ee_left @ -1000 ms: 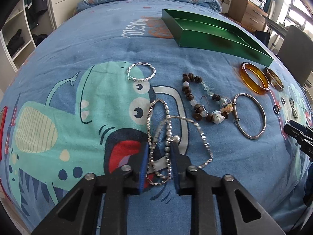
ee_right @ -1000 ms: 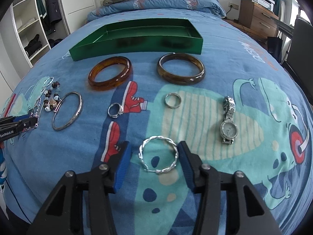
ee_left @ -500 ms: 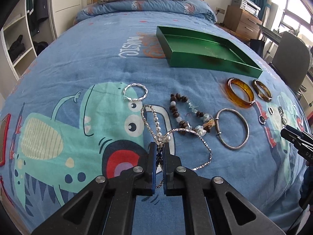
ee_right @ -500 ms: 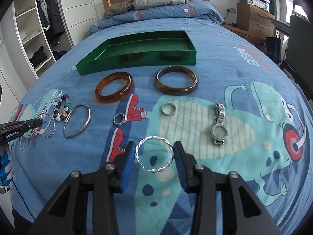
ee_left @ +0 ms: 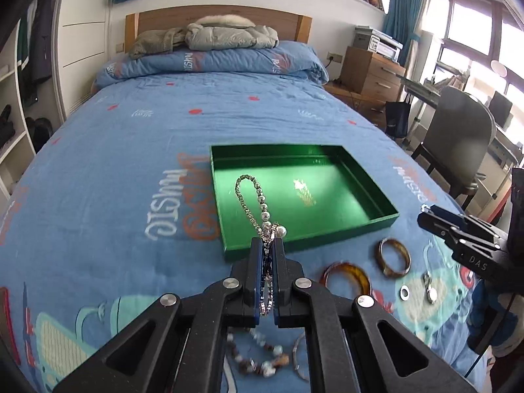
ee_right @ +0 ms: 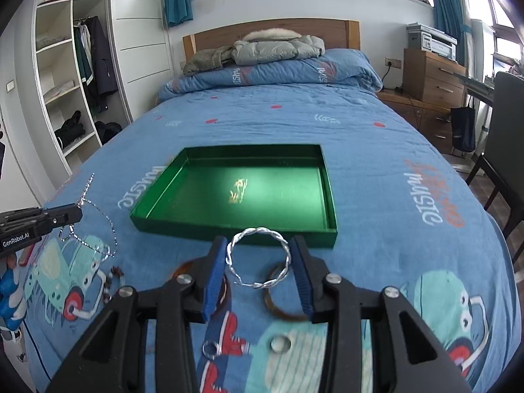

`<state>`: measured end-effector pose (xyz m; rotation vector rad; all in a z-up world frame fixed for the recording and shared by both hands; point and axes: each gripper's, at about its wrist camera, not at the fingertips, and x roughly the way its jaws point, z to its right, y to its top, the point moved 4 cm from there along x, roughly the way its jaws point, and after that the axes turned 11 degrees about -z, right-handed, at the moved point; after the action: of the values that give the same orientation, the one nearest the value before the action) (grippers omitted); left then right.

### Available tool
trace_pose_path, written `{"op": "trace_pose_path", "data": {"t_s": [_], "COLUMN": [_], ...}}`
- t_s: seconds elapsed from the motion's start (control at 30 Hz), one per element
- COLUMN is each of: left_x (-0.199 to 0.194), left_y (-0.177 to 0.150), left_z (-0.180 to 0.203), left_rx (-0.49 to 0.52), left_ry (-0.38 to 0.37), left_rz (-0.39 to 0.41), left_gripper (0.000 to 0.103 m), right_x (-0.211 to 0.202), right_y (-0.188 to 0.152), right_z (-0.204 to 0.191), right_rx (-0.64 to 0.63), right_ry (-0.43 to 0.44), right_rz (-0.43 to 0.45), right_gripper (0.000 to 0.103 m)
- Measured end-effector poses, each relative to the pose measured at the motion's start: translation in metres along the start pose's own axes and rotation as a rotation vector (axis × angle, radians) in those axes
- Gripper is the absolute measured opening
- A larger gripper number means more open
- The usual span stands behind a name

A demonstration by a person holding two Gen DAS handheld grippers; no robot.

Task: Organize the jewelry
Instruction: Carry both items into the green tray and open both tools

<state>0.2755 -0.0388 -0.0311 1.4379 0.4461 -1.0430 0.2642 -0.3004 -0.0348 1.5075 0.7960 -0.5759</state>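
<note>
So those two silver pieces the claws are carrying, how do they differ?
The silver chain is a limp string of small links and beads that dangles in loops; the twisted silver bangle is one rigid ring that keeps its round shape. The left claw is pinched nearly flat on the chain, while the right claw stands wider, pads against the bangle's sides. Both are silver and held off the bedspread, near the green tray.

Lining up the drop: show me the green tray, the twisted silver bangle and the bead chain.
green tray (ee_right: 235, 231), right wrist view, on its near wall.
twisted silver bangle (ee_right: 255, 231), right wrist view, on its top arc between the blue pads.
bead chain (ee_left: 262, 201), left wrist view, on the beaded strand above the closed pads.
</note>
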Motion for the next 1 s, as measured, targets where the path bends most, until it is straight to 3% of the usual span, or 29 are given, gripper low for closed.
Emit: {"op": "trace_pose_path", "data": {"t_s": [0.13,0.27,0.47,0.73,0.83,0.9,1.0], "left_x": [0.036,0.086,0.156,0.175,0.167,0.154,0.126], "left_y": [0.052,0.076,0.067,0.054,0.056,0.058,0.064], "left_z": [0.005,0.006,0.003,-0.006,-0.005,-0.003,-0.001], "left_rx": [-0.020,-0.049,-0.035,-0.023,-0.016,-0.016,-0.012], "left_ry": [-0.016,-0.032,0.037,0.104,0.122,0.129,0.154], "left_rz": [0.002,-0.052,-0.172,-0.215,-0.197,-0.162,-0.087], "left_gripper": [0.005,0.005,0.005,0.006,0.016,0.042,0.048], "right_x": [0.039,0.085,0.147,0.168,0.164,0.156,0.130], "right_y": [0.042,0.058,0.054,0.046,0.046,0.049,0.056], "right_z": [0.008,0.016,0.023,0.019,0.017,0.014,0.013], "right_rx": [0.031,0.036,0.015,-0.011,-0.016,-0.026,-0.023], "right_ry": [0.013,-0.018,-0.076,-0.107,-0.113,-0.122,-0.127], "right_rz": [-0.027,-0.093,-0.213,-0.259,-0.258,-0.240,-0.183], "right_gripper": [0.037,0.037,0.037,0.039,0.039,0.041,0.047]}}
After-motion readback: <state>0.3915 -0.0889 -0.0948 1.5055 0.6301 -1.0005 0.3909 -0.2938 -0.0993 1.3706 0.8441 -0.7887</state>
